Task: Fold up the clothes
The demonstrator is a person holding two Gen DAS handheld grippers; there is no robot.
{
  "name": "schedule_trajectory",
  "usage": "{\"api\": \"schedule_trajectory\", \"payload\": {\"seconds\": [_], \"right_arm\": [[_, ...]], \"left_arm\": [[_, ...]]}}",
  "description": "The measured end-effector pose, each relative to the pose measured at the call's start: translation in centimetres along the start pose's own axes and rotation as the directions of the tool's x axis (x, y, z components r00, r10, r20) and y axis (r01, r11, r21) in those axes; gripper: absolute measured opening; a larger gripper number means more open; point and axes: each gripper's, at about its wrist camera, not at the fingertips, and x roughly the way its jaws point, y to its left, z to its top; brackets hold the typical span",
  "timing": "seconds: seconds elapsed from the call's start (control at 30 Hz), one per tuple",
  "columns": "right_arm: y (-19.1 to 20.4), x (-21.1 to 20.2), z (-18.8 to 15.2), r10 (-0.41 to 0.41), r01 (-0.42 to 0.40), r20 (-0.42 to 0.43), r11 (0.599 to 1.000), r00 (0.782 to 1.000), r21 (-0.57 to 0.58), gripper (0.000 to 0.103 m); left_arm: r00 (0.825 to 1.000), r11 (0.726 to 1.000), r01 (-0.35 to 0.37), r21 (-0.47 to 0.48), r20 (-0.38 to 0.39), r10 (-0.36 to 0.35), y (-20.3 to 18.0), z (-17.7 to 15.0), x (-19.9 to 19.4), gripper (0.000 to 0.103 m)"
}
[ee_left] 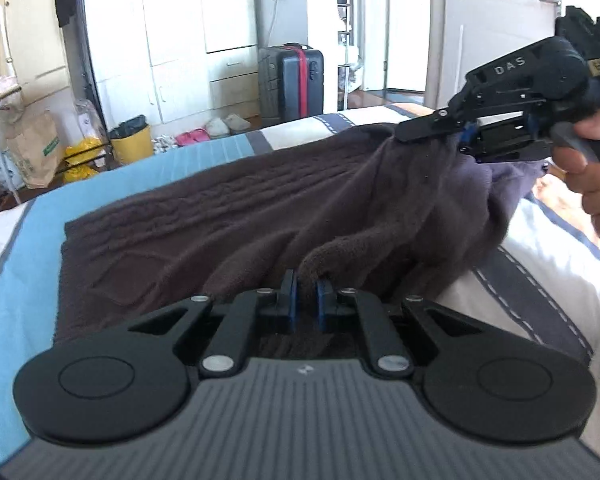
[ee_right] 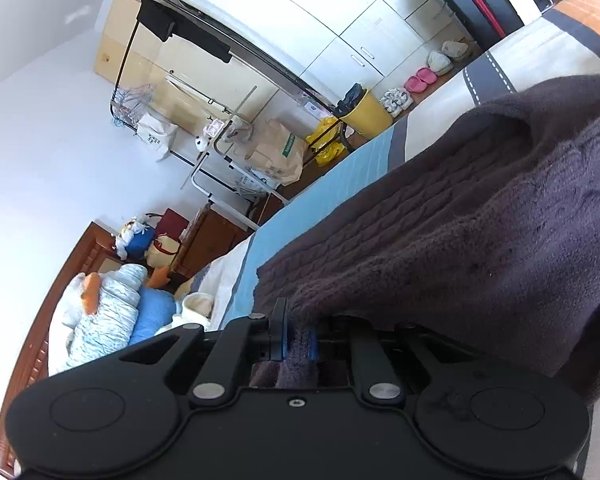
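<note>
Left gripper points down at bed, pads pinched tight on raised bump of brown sweater. Right gripper, held in hand, is tipped sideways, clamped on lifted sweater edge. Sweater thick, fuzzy, knit with cable bumps, lies mostly flat on blue-and-white striped bed cover.

Daylight fills a white-walled bedroom. Tall white wardrobes line the far wall, a dark hard-shell suitcase with a red strap at upper centre, a round yellow bin and brown paper bag at left.
</note>
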Motion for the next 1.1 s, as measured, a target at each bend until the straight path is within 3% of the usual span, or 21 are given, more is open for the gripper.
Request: {"api": "schedule_trajectory", "payload": {"seconds": [0.17, 0.37, 0.4, 0.5, 0.57, 0.63, 0.7, 0.77, 0.83, 0.93, 1.1], "right_arm": [[0.1, -0.1, 0.7, -0.01, 0.01, 0.013, 1.0, 1.0, -0.007, 0.015], [-0.9, -1.1, 1.9, -0.07, 0.07, 0.083, 0.998, 0.994, -0.004, 0.036], [-1.3, -1.3, 2.0, -0.077, 0.076, 0.096, 0.997, 0.992, 0.012, 0.038], [-2.7, -1.6, 2.2, -0.119, 0.112, 0.126, 0.992, 0.985, 0.063, 0.039], [-3.1, -1.9, 2.4, -0.17, 0.16, 0.149, 0.984, 0.974, 0.075, 0.04], [-3.5, -3.2, 2.9, -0.227, 0.211, 0.206, 0.973, 0.952, 0.096, 0.04], [-4.0, -4.6, 3.5, -0.283, 0.26, 0.263, 0.958, 0.922, 0.121, 0.04], [-4.5, -5.9, 4.0, -0.338, 0.306, 0.317, 0.94, 0.886, 0.148, 0.044], [-5.5, -7.8, 4.6, -0.394, 0.339, 0.37, 0.918, 0.841, 0.206, 0.047], [-8.0, -10.5, 4.8, -0.413, 0.294, 0.421, 0.901, 0.807, 0.32, 0.051], [-9.3, -10.4, 5.1, -0.529, 0.422, 0.346, 0.84, 0.775, 0.34, 0.053]], "left_arm": [[0.997, 0.998, -0.057, -0.007, 0.054, 0.058, 2.4, 3.4, 0.9, 0.009], [0.997, 0.981, -0.072, -0.18, 0.023, 0.078, 9.0, 7.4, 5.8, 0.011], [0.996, 0.97, -0.078, -0.23, 0.015, 0.084, 10.1, 7.2, 6.7, 0.012], [0.992, 0.914, -0.119, -0.389, -0.011, 0.125, 13.4, 5.5, 8.5, 0.025], [0.994, 0.874, -0.105, -0.474, -0.026, 0.105, 15.2, 3.9, 8.8, 0.042], [0.998, 0.84, -0.06, -0.54, -0.032, 0.051, 16.8, 2.0, 8.7, 0.045], [0.995, 0.841, -0.039, -0.54, -0.101, -0.019, 17.4, 1.1, 8.8, 0.047], [0.98, 0.843, -0.019, -0.537, -0.176, -0.09, 17.9, 0.2, 9.0, 0.048], [0.955, 0.844, 0.001, -0.536, -0.249, -0.159, 18.5, -0.7, 9.1, 0.048], [0.961, 0.848, 0.06, -0.527, -0.199, -0.192, 18.7, -0.4, 8.3, 0.058], [0.962, 0.837, 0.058, -0.544, -0.194, -0.193, 19.0, -1.0, 9.5, 0.062]]}}
